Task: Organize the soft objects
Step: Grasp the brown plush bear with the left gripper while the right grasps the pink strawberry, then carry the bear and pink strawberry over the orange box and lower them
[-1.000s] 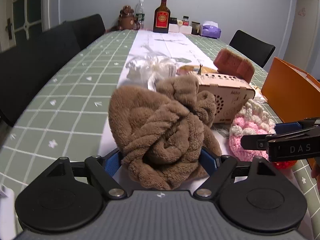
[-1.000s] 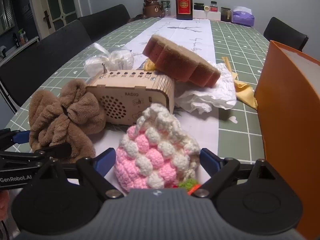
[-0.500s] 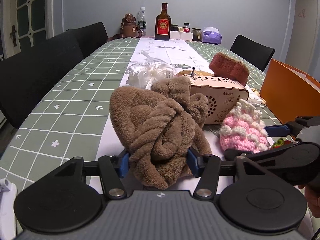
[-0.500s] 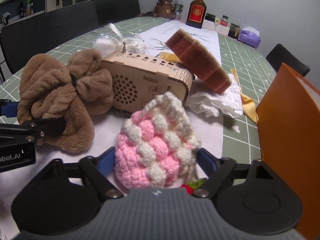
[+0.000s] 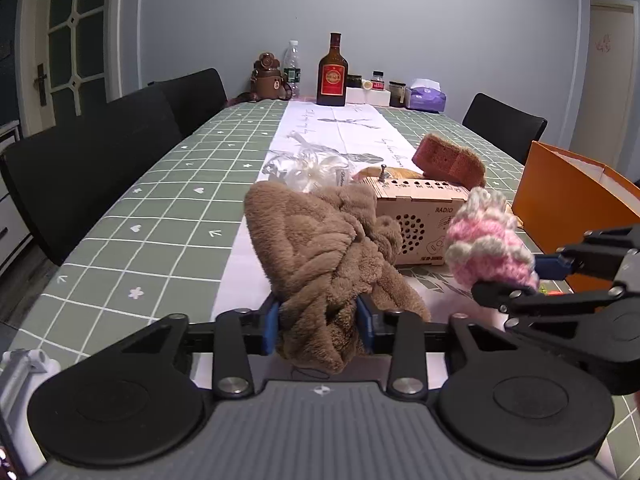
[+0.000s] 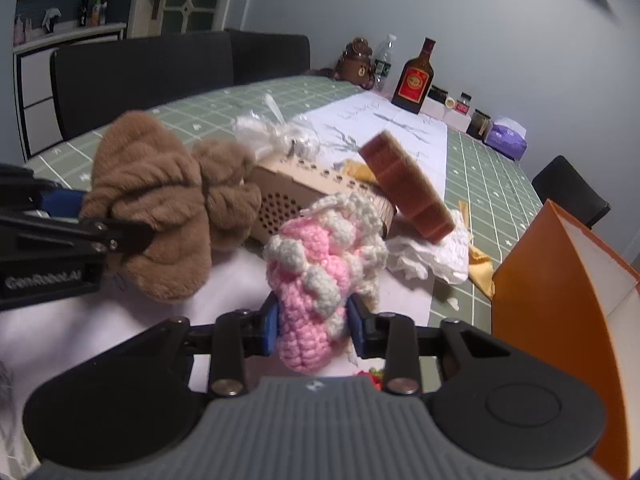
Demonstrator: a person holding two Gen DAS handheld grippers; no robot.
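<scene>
brown plush cloth (image 5: pixel 320 256) sits bunched between the blue pads of the left gripper (image 5: pixel 320 322), whose jaws have just been closing and now squeeze its lower folds; the rest of the bundle bulges up above the pads. in the right wrist view the same cloth (image 6: pixel 160 200) shows at the left, pinched by the black fingers coming in from that side, its bottom close over the white runner (image 6: pixel 384 120). whether it touches the runner i cannot tell.

just beside it, a pink and white crocheted piece (image 6: pixel 324 272) is pressed narrow between the pads of the right gripper (image 6: pixel 312 322), whose jaws have also just been closing onto it. in the left wrist view this piece (image 5: pixel 488 248) hangs at the right, held clear above the surface.

behind both soft things stands a wooden radio box (image 5: pixel 416 224) with a round speaker grille, on the runner. a brown sponge (image 6: pixel 408 188) leans tilted against the box's far side, over crumpled white paper (image 6: pixel 432 256) and a yellow cloth (image 6: pixel 480 264). a clear plastic bag (image 5: pixel 308 168) lies behind the plush cloth.

an orange box (image 6: pixel 560 304) stands open at the right edge of the green checked surface (image 5: pixel 152 216). at the far end are a brown bottle with a red label (image 5: pixel 333 72), a water bottle (image 5: pixel 292 64), a bear-shaped flask (image 5: pixel 268 78), small jars and a purple tissue pack (image 5: pixel 427 96). black chairs (image 5: pixel 92 168) line the sides.
</scene>
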